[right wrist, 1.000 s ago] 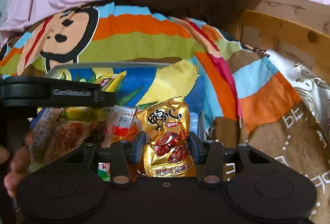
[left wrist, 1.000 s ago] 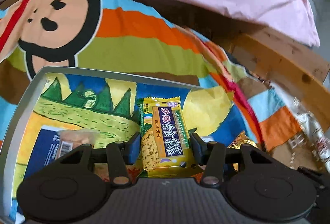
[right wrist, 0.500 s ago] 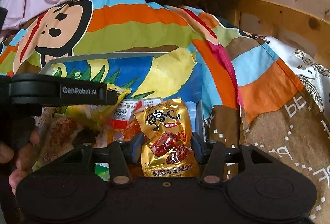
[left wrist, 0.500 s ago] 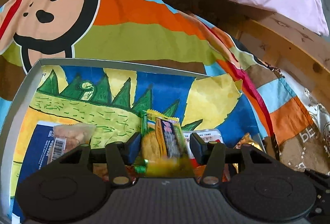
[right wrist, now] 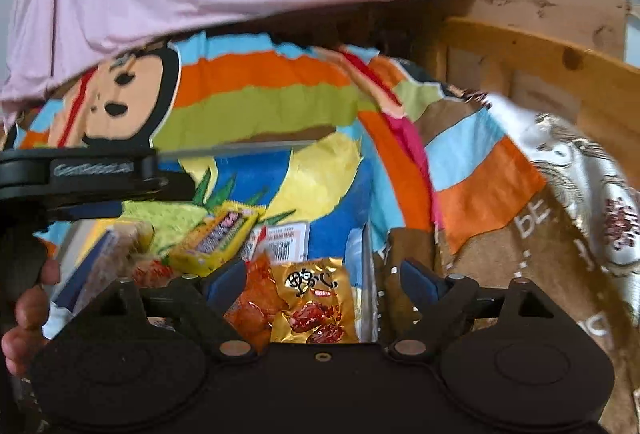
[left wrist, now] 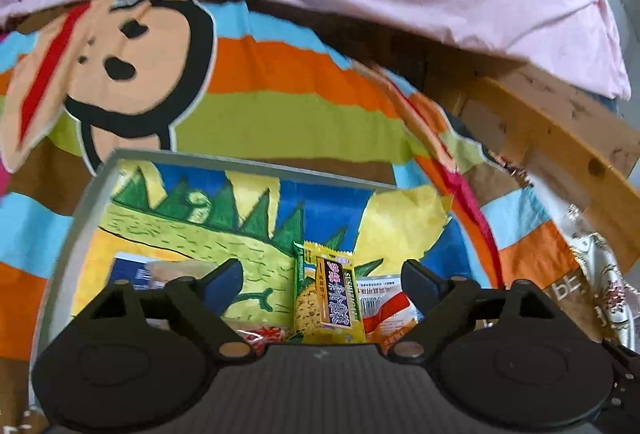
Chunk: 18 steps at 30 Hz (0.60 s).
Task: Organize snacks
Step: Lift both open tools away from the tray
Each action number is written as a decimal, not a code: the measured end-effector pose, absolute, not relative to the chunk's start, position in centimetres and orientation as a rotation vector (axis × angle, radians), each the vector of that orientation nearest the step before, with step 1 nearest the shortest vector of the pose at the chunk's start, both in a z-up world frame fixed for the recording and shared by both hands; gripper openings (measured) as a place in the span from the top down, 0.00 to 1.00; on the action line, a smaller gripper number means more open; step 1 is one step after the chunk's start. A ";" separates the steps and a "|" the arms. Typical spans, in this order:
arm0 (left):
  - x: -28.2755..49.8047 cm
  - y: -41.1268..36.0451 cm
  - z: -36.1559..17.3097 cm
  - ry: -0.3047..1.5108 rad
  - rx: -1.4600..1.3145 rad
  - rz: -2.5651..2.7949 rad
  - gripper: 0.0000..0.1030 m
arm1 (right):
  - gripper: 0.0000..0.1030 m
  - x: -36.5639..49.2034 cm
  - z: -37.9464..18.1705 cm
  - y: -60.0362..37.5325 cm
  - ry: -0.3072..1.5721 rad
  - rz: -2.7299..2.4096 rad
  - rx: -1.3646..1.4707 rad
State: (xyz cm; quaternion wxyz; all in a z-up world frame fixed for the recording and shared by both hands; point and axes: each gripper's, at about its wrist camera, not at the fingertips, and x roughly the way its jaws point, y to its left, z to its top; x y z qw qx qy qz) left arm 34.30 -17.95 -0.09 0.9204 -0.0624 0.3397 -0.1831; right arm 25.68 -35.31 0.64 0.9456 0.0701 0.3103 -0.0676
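We read this moment as the release step: 2 snacks have been delivered into the shallow grey-rimmed tray with the painted blue, green and yellow lining, and both tools are letting go.

Left gripper: the jaws have just been opening and now stand wide. The yellow-and-green foil biscuit bar with the purple label lies between the fingers, nearer the right one, with clear gaps on both sides, so it is released, not grasped. It rests in the tray on top of other packets, including a white-and-red sachet just beside the right finger.

Right gripper: the jaws have likewise just been opening. The gold foil pouch printed with red dates sits between the fingers, free of both pads, lying in the tray close to its right-hand rim. An orange packet touches the pouch beside the left finger.

The right wrist view is motion-blurred, so whether the pouch leans on the rim we cannot tell.

The next move, in our judgement, calls for:
1. Withdrawing both tools upward and clear, jaws kept apart, without dragging the 2 loose packets.
2. Locating any snack outside the tray; none is visible in either view.
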 end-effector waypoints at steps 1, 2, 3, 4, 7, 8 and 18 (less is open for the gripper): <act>33.7 -17.6 0.4 0.684 -0.127 -0.368 0.08 | 0.14 25.2 1.0 -35.4 0.619 -0.138 0.149; 33.1 -17.3 0.8 0.670 -0.126 -0.356 0.05 | 0.13 24.7 1.4 -35.5 0.604 -0.137 0.153; 32.5 -17.0 1.2 0.657 -0.126 -0.344 0.04 | 0.11 24.1 1.8 -35.5 0.588 -0.136 0.155; 31.8 -16.6 1.6 0.642 -0.126 -0.333 0.03 | 0.10 23.6 2.2 -35.6 0.570 -0.136 0.157; 29.7 -15.3 2.8 0.611 -0.121 -0.316 0.01 | 0.07 21.7 3.6 -35.8 0.509 -0.135 0.177; 29.1 -14.9 3.1 0.603 -0.120 -0.309 0.01 | 0.06 21.0 4.0 -35.8 0.486 -0.132 0.186; 21.1 -10.7 5.4 0.541 -0.112 -0.265 0.01 | 0.01 15.1 6.6 -34.3 0.330 -0.063 0.229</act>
